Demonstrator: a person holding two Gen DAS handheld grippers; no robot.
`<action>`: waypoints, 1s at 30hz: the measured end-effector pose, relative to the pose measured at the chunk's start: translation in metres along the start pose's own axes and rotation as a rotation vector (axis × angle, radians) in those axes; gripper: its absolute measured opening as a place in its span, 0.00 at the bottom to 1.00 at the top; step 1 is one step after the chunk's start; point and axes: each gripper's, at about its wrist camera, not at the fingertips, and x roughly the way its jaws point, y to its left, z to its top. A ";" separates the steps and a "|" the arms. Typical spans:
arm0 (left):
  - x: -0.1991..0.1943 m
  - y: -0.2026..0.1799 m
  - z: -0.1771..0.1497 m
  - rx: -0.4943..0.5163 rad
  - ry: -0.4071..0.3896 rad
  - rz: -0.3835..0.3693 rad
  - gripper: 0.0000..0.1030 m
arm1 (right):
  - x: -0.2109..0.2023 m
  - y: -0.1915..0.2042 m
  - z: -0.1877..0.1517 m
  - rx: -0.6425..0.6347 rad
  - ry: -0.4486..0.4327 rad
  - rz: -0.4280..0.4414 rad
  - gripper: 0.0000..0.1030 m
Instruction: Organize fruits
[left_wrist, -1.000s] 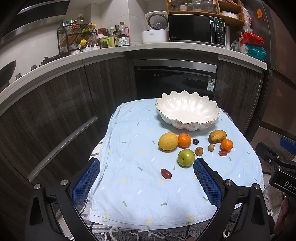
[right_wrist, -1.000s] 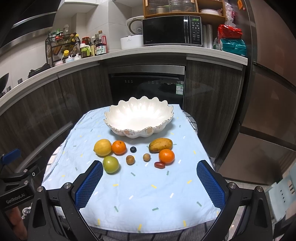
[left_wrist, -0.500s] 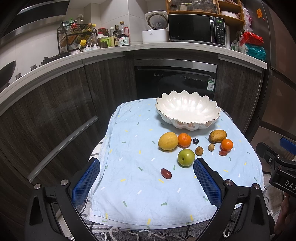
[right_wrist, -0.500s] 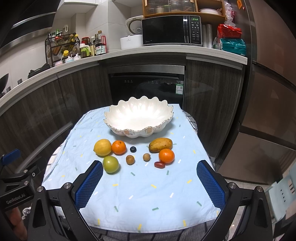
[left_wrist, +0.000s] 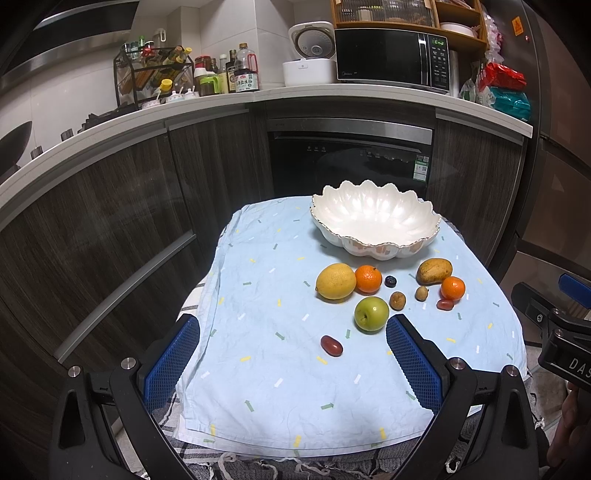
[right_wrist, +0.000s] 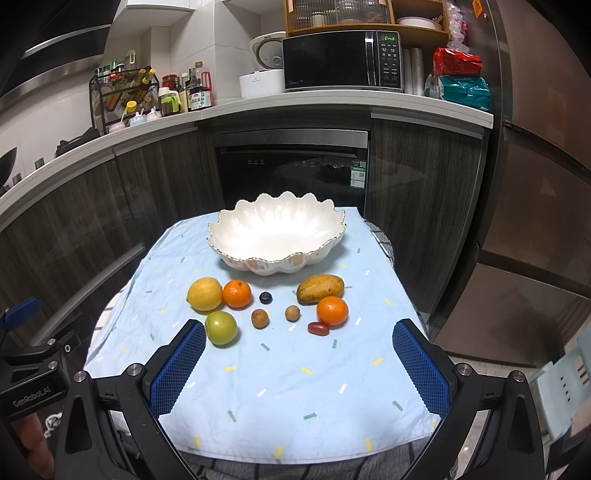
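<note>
A white scalloped bowl (left_wrist: 375, 214) (right_wrist: 277, 229) stands empty at the far side of a light blue cloth. In front of it lie a lemon (left_wrist: 335, 280), two oranges (left_wrist: 368, 278) (left_wrist: 453, 287), a mango (left_wrist: 434, 270), a green apple (left_wrist: 371, 314), a blueberry (left_wrist: 390, 281), two small brown fruits (left_wrist: 397, 300) (left_wrist: 421, 293) and two red dates (left_wrist: 331, 345) (left_wrist: 444, 304). My left gripper (left_wrist: 293, 358) is open and empty above the near cloth. My right gripper (right_wrist: 299, 365) is open and empty, also near the front edge.
The small table (right_wrist: 295, 391) stands before dark kitchen cabinets and an oven (left_wrist: 349, 158). A counter behind holds a microwave (left_wrist: 391, 59), a rice cooker and bottles. A fridge (right_wrist: 546, 184) is at the right. The right gripper's body shows at the left view's right edge (left_wrist: 554, 332).
</note>
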 end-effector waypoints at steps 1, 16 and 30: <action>0.000 0.000 0.000 0.000 0.000 0.000 1.00 | 0.001 0.001 0.000 0.000 0.000 0.000 0.99; -0.001 0.000 -0.001 0.001 0.003 0.001 1.00 | 0.002 -0.001 -0.001 0.004 0.005 0.000 0.99; 0.013 -0.003 -0.001 0.021 0.032 0.005 1.00 | 0.015 0.001 -0.002 0.012 0.019 0.006 0.99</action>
